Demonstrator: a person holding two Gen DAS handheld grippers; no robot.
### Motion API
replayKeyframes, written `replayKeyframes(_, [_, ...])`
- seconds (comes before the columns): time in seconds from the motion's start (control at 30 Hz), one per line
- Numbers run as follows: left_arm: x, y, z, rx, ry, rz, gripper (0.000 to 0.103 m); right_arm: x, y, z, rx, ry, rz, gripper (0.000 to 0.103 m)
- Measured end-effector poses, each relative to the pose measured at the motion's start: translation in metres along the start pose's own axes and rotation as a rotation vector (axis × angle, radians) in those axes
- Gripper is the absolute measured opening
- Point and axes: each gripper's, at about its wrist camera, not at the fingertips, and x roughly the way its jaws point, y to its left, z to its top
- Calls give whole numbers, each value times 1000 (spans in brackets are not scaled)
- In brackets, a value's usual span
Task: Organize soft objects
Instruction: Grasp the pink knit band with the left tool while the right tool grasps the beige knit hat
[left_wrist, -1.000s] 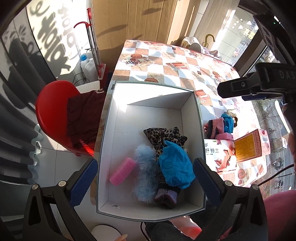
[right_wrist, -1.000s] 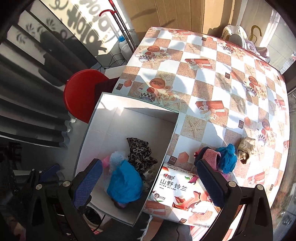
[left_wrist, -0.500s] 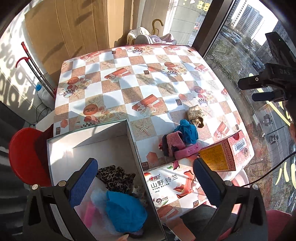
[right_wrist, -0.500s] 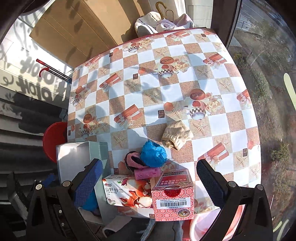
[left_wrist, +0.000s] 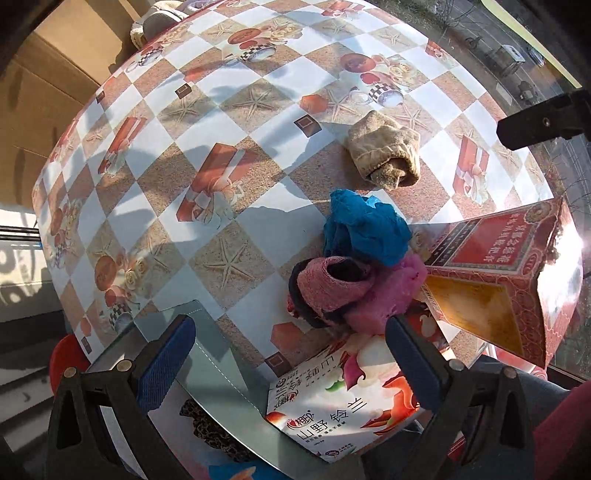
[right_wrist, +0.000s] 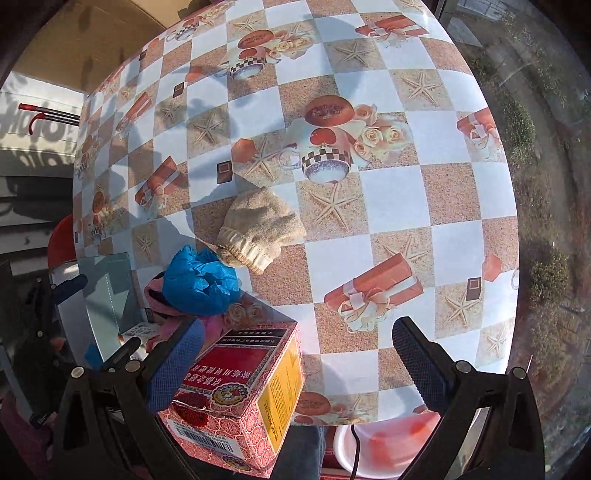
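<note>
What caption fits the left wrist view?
Open left gripper above pink sock, blue cloth and beige sock.

Both wrist views look steeply down from above the near edge of the tabletop (left_wrist: 229, 122), facing far. They share the blue cloth (left_wrist: 365, 229) and the red box (right_wrist: 240, 391).

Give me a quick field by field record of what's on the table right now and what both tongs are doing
surface: checkered tablecloth
loose soft items: beige sock; blue cloth; pink sock; pink sponge
hard items: red box; white printed box
bin: white box at the table's edge, leopard-print cloth inside
left tongs: open, empty
right tongs: open, empty
</note>
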Motion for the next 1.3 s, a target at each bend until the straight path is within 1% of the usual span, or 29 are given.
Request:
replayKeyframes(0.13, [19, -6, 16, 37, 69, 11, 103, 32, 9, 21, -53, 53, 10, 102])
replayKeyframes(0.27, [44, -11, 23, 80, 147, 59, 103, 57, 25, 41, -128, 70, -24, 102])
replayKeyframes(0.33, [53, -10, 25, 80, 173, 69, 103, 69, 32, 49, -158, 84, -31, 102])
replayKeyframes(0.4, [60, -7, 27, 60, 188, 67, 103, 81, 39, 55, -184, 102, -38, 102])
replayKeyframes(0.47, [66, -5, 31, 35, 188, 86, 103, 92, 46, 58, -219, 109, -63, 102])
replayKeyframes(0.57, [70, 1, 38, 6, 168, 169, 103, 101, 46, 57, -264, 86, -176, 102])
replayKeyframes(0.6, [70, 5, 41, -6, 155, 197, 103, 102, 40, 57, -256, 86, -207, 102])
replayKeyframes(0.67, [66, 19, 49, -48, 126, 243, 103, 98, 21, 58, -207, 72, -227, 102])
replayKeyframes(0.73, [56, 39, 56, -123, 91, 254, 103, 90, -8, 61, -128, 54, -253, 102])
replayKeyframes(0.77, [49, 49, 59, -168, 74, 240, 103, 84, -22, 62, -89, 45, -250, 102])
replayKeyframes(0.8, [43, 59, 62, -211, 59, 206, 103, 77, -36, 61, -47, 34, -217, 102])
replayKeyframes(0.9, [26, 79, 58, -316, 25, 80, 103, 59, -66, 55, 38, 11, -81, 102])
replayKeyframes(0.93, [24, 80, 60, -344, 23, 46, 103, 54, -72, 53, 54, 1, -56, 102])
replayKeyframes(1.0, [25, 79, 61, -383, 29, -6, 103, 47, -77, 49, 70, -24, -36, 102])
replayKeyframes(1.07, [31, 74, 63, -386, 48, -17, 103, 46, -75, 50, 67, -38, -25, 102])
replayKeyframes(1.17, [46, 60, 68, -361, 84, -15, 103, 47, -62, 57, 37, -54, -21, 102])
replayKeyframes(1.3, [68, 46, 70, -372, 143, -18, 103, 61, -38, 68, -21, -41, -50, 102])
